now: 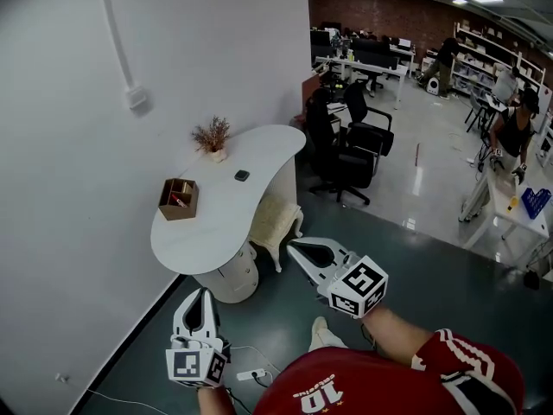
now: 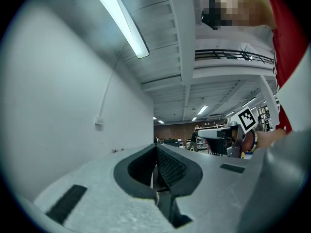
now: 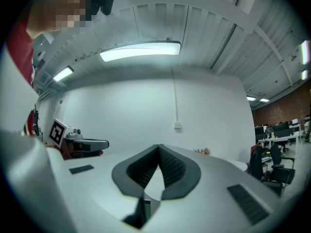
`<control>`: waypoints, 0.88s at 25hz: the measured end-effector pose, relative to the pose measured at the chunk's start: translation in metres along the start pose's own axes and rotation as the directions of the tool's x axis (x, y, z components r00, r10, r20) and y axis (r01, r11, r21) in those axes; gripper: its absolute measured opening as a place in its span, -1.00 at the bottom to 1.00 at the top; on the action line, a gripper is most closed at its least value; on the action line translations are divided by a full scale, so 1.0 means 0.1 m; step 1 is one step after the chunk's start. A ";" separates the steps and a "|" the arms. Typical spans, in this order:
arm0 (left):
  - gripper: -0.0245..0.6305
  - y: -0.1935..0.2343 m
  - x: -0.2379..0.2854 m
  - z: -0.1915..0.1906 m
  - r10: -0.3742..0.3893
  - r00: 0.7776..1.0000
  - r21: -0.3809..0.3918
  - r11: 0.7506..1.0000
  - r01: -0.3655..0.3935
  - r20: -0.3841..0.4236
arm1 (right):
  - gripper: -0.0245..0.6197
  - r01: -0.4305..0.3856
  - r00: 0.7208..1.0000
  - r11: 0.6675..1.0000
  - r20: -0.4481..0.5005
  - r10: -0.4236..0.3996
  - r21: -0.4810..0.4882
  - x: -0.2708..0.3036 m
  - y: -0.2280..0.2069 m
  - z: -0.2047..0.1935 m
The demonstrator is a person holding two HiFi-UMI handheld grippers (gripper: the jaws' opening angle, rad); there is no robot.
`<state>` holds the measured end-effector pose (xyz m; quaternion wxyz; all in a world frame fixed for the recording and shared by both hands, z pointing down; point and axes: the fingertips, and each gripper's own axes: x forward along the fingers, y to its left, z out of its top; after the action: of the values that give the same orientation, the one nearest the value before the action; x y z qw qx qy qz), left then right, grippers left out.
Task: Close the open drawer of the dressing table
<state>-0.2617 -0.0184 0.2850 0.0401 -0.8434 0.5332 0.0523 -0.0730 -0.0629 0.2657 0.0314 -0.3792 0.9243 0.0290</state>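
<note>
The white dressing table [image 1: 226, 219] with a curved top stands against the wall at the upper left of the head view. Its round pedestal [image 1: 239, 281] sits under the near end; I cannot make out an open drawer from here. My left gripper [image 1: 204, 293] hovers over the floor short of the pedestal, its tips meeting, shut on nothing [image 2: 156, 146]. My right gripper [image 1: 292, 246] is held to the right of the pedestal, also shut and empty [image 3: 158, 146]. Each gripper view shows the other gripper to the side, with the wall ahead.
On the tabletop are a brown organiser box [image 1: 179, 199], a dried-flower vase [image 1: 212, 137] and a small dark object [image 1: 242, 175]. A white stool [image 1: 278, 221] is tucked beside the table. Black office chairs [image 1: 350, 150] stand behind. A power strip [image 1: 251, 374] lies on the floor.
</note>
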 end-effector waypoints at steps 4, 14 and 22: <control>-0.93 -0.06 -0.02 -0.03 -0.013 1.000 -0.001 1.000 0.013 -0.004 | -0.91 0.006 1.000 1.000 -0.001 -0.006 -0.002 -0.08 0.00 0.02; -0.93 -0.09 -0.13 -0.07 -0.007 1.000 -0.007 1.000 0.007 -0.007 | -0.91 0.004 1.000 1.000 0.001 -0.004 -0.028 -0.13 0.10 0.02; -0.93 -0.14 -0.23 -0.03 -0.001 1.000 -0.014 1.000 0.001 -0.005 | -0.91 -0.013 1.000 0.999 -0.014 0.012 -0.034 -0.17 0.19 0.04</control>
<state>-0.2588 0.0075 0.2910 0.0329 -0.8441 0.5325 0.0539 -0.0739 -0.0369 0.2632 0.0183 -0.3741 0.9262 0.0425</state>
